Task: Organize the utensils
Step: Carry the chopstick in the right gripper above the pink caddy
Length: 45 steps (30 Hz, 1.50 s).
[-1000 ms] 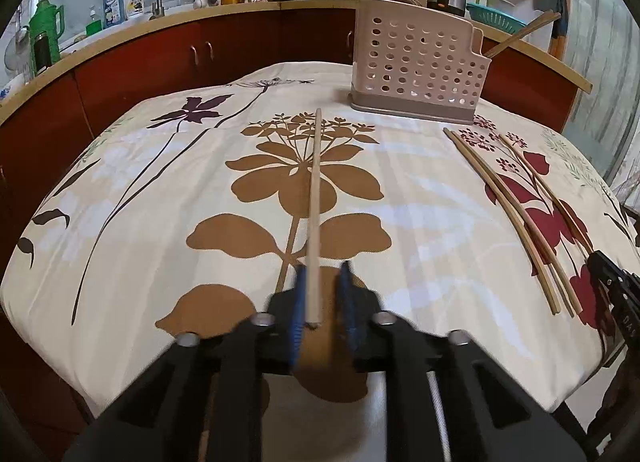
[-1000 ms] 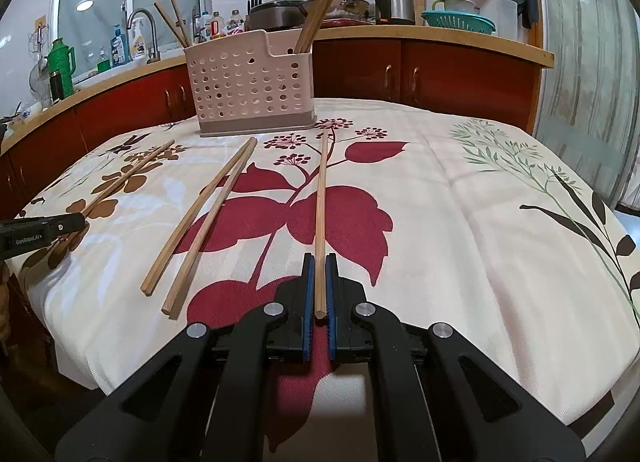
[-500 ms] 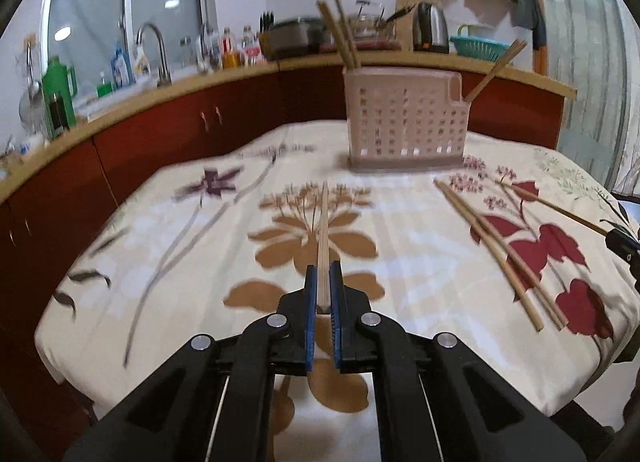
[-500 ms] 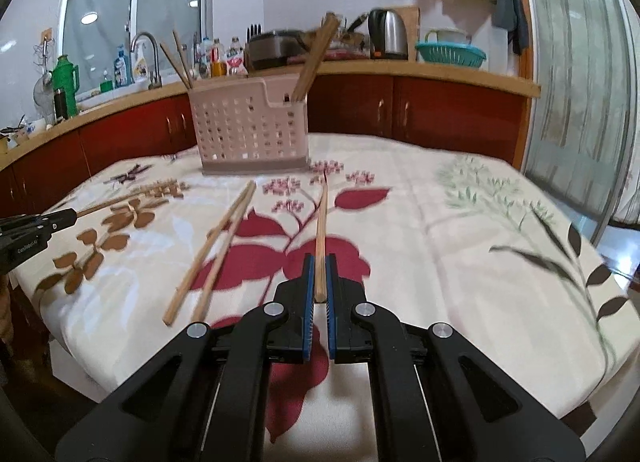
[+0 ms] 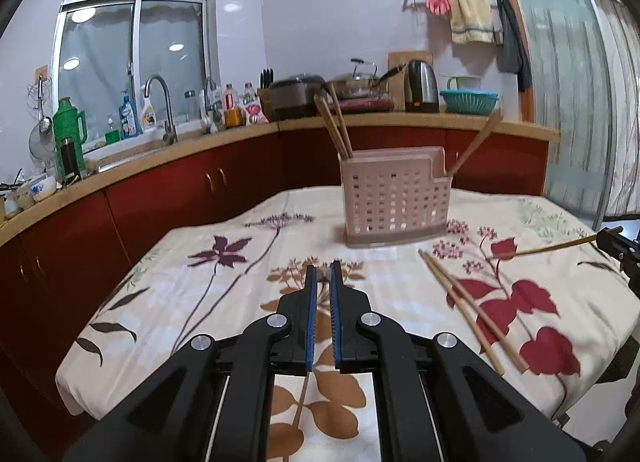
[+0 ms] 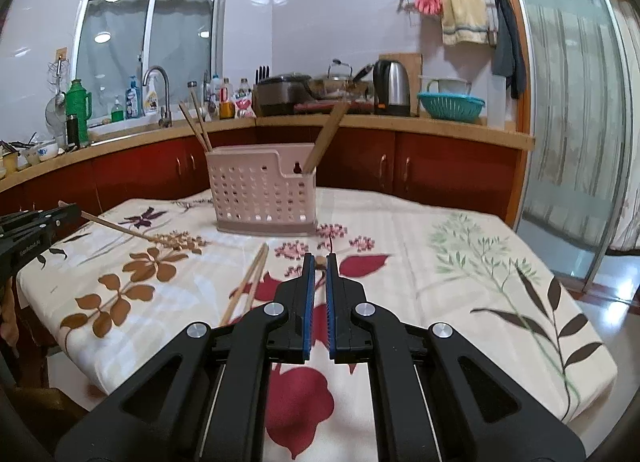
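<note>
Both hand-held grippers have risen off the flowered surface [image 5: 224,302] since a moment ago, each carrying 1 chopstick clear of the cloth. The left hand-held gripper [image 5: 323,286] is nearly closed on its chopstick [image 6: 116,227]; the right hand-held gripper [image 6: 317,274] likewise clamps another chopstick [image 5: 556,248]. 2 loose chopsticks [image 5: 464,302] lie between them, near the pink utensil basket [image 5: 394,198] at the far side.

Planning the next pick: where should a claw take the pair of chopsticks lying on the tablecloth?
Probably their near ends, coming in low from the front edge of the table, in line with them. The pair of chopsticks lies flat, side by side, pointing toward the basket.
</note>
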Motion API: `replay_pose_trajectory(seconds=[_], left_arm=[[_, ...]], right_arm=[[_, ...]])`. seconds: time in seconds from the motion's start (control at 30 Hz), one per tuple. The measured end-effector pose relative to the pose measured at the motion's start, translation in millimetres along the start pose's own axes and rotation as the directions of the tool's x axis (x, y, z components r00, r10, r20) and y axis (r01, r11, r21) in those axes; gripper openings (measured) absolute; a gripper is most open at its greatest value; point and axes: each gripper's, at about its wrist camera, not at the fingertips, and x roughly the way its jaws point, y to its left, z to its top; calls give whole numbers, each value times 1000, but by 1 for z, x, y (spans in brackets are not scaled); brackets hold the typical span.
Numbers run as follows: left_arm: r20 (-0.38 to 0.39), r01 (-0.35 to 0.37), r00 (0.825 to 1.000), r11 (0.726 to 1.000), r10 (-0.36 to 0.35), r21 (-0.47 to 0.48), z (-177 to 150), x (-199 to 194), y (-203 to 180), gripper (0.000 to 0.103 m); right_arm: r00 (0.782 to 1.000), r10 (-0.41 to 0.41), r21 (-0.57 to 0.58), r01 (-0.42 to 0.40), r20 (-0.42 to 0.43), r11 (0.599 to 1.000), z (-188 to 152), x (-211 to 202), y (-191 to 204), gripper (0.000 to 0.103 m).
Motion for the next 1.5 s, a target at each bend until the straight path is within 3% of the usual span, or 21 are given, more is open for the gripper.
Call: replay_pose_trajectory(seconds=[0.37,1.2,1.5], left_arm=[[66,31,997,999,-30,-13,23,-25,4,7],[50,106,993,994,-105,-34,47,-12,6,7],[135,137,982,990,-132,-21,80,-13,4,7]], right_arm=[[998,11,-3,-11,61,1000,26,-20,5,6],[998,37,21,-39,59,999,54,-11,4,6],[993,63,28,-66,103,997,86,-7,-1,6]])
